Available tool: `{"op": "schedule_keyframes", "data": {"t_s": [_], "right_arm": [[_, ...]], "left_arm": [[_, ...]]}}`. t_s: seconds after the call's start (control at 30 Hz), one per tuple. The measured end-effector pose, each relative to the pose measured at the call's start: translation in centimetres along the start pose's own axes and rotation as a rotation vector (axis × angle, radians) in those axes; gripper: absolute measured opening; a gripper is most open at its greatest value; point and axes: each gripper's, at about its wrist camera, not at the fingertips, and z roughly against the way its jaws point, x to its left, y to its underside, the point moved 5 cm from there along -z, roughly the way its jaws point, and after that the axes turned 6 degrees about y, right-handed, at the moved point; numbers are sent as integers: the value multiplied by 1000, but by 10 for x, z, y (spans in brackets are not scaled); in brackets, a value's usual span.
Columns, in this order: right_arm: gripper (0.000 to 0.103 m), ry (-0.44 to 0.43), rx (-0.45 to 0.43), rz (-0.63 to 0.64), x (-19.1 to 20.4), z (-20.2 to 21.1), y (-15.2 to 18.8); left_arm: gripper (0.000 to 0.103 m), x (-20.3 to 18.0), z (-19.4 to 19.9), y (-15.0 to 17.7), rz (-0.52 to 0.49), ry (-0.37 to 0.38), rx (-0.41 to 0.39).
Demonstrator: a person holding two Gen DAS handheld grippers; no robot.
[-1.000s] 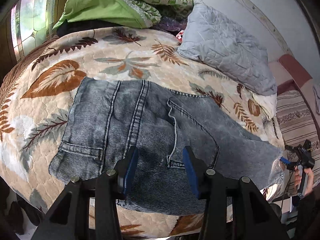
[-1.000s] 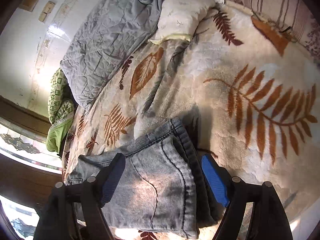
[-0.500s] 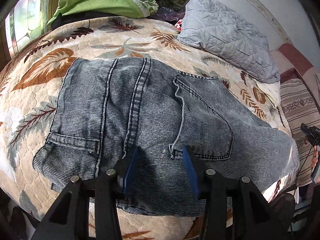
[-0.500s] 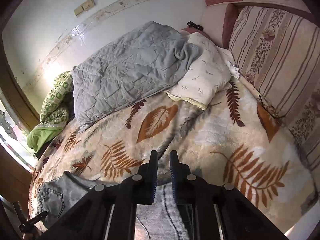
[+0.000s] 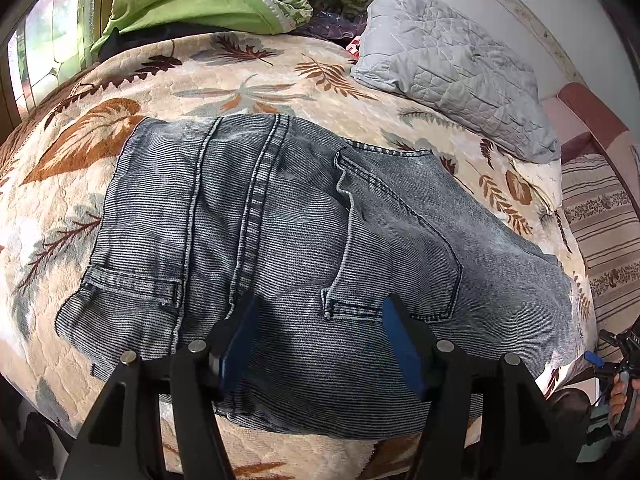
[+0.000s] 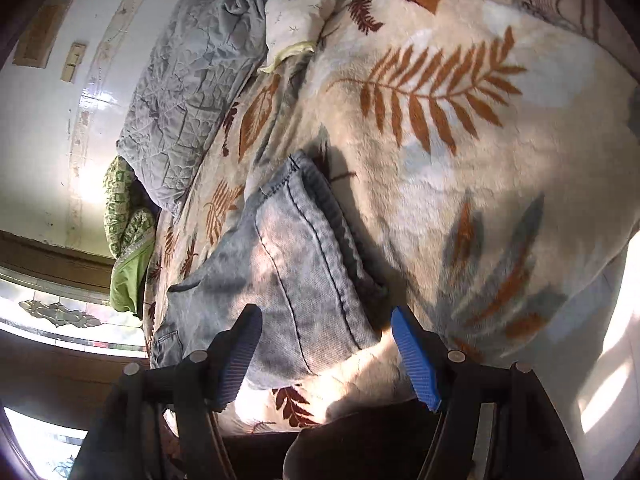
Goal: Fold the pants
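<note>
Grey-blue jeans (image 5: 280, 232) lie flat across the leaf-patterned bedspread (image 5: 248, 84), folded along their length, back pocket up. My left gripper (image 5: 320, 312) hovers over the seat near the bed's front edge. Its jaws are opening, and the blue pads (image 5: 240, 336) stand apart above the denim without pinching it. In the right wrist view the stacked leg ends of the jeans (image 6: 296, 264) rest on the bedspread (image 6: 460, 160). My right gripper (image 6: 326, 320) is over them with its jaws opening; the cloth lies between the pads, loose. That right gripper (image 5: 612, 364) also shows at the far right, in a hand.
A grey quilted pillow (image 5: 452, 64) and green bedding (image 5: 192, 4) lie at the bed's far side, and a white pillow (image 6: 300, 8) sits beside the grey pillow (image 6: 188, 92). A striped cushion (image 5: 600, 232) stands past the right edge. A window (image 6: 60, 312) is on the left.
My left gripper's jaws have spread wider over the seat. My right gripper was shut and pointing higher half a second ago; now it is open and low over the leg ends.
</note>
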Motion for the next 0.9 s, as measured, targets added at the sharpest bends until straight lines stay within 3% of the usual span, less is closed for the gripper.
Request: {"op": "schedule_keyframes", "data": {"t_s": [0.13, 0.17, 0.2, 0.23, 0.3, 0.43, 0.73, 0.8, 0.87, 0.9], "right_arm": [[67, -11, 61, -61, -8, -29, 11], [62, -35, 63, -80, -7, -34, 12], [39, -13, 63, -76, -7, -38, 14], [29, 22, 43, -70, -6, -38, 14], [21, 59, 5, -36, 1, -31, 15], [18, 132, -127, 125, 49, 11, 3], [12, 36, -443, 457, 247, 110, -56], [12, 5, -489, 482, 271, 121, -56], [14, -58, -473, 438, 265, 119, -52], [28, -64, -426, 411, 254, 109, -47]], "left_arm": [[72, -4, -2, 1, -21, -16, -1], [72, -4, -1, 1, -19, -13, -3], [72, -3, -1, 1, -16, -9, -4], [72, -2, -1, 1, -14, -4, -4], [72, -1, 0, 1, -8, 10, -5], [73, 0, -1, 0, -5, 15, -7], [79, -6, -3, 4, -46, -4, -29], [79, -6, -3, 4, -45, -5, -31], [79, -6, -3, 4, -45, 1, -36], [80, -6, -3, 4, -44, 6, -39]]}}
